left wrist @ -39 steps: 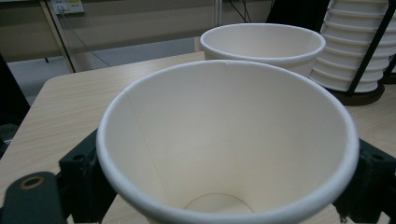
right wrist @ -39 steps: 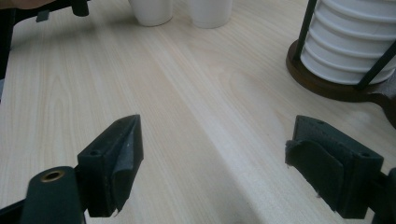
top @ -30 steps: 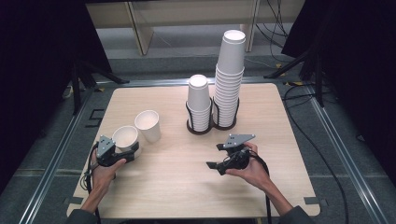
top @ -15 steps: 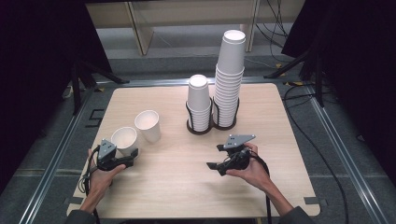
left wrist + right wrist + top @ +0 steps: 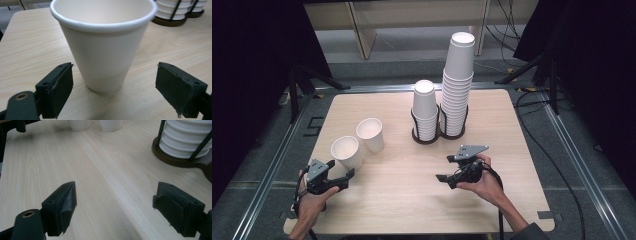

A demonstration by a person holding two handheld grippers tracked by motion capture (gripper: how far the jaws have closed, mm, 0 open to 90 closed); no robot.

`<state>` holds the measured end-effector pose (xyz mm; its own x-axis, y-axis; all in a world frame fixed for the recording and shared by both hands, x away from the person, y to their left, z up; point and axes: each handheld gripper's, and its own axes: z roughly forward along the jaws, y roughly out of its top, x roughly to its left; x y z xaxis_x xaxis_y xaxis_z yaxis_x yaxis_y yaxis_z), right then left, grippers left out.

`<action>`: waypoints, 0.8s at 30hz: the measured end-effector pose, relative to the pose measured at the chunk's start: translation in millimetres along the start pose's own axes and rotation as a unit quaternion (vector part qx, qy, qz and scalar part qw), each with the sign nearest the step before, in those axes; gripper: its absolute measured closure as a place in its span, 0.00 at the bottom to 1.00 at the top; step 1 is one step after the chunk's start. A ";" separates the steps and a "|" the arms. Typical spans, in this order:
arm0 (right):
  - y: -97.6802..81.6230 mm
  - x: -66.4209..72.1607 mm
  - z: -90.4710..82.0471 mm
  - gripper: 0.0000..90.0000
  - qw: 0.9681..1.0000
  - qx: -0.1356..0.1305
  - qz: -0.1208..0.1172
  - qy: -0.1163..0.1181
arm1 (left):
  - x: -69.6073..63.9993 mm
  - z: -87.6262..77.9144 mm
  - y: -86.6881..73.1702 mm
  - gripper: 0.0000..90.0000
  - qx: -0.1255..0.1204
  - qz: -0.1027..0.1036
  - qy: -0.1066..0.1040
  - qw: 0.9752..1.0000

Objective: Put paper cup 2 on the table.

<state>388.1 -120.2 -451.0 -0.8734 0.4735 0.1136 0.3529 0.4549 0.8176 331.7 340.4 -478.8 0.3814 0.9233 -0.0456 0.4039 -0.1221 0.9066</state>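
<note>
A pale wooden table (image 5: 412,200) is seen from above, with a person's two hands coming in from the near edge, each holding a black two-jaw gripper.

At the far left, the left gripper (image 5: 346,176) lies low over the table, its jaws spread wide and holding nothing. It points at a white paper cup (image 5: 347,151) standing upright, mouth up, just beyond the jaw tips. In the left gripper view the cup stands centred in the gap and untouched on either side, which suggests the jaws are lined up to take it by its walls.

Just right of it and farther back, a second cup (image 5: 371,134) stands upright, close beside the first.

At the middle of the far side, a dark wire holder (image 5: 426,137) keeps two stacks of upside-down cups steady: a short stack (image 5: 425,107) on the left and a tall stack (image 5: 458,85) on the right.

To the right, the right gripper (image 5: 443,178) hovers over bare wood, jaws likewise apart and empty, well clear of the cups and seemingly waiting.
</note>
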 end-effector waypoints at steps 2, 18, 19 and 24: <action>-0.8 -1.0 -1.0 0.20 1.000 -0.001 -0.005 -0.004 | -4.5 -4.9 -0.3 0.16 -0.003 -0.003 -0.008 1.000; -12.4 1.9 -11.5 0.18 1.000 -0.006 0.015 -0.003 | -50.1 -31.3 -1.3 0.16 -0.027 0.014 -0.070 0.997; -13.1 2.0 -11.9 0.17 1.000 -0.006 0.012 -0.006 | -53.3 -31.3 -1.5 0.16 -0.030 0.014 -0.074 0.997; -15.3 5.2 -16.6 0.17 1.000 -0.011 0.014 -0.004 | -67.6 -32.9 -3.3 0.16 -0.030 0.028 -0.089 0.995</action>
<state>372.6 -137.2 -453.6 -0.8602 0.4925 0.1320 0.3698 0.4244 0.8265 277.2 290.3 -464.9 0.5445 0.8364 -0.0636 0.3302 -0.1440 0.9329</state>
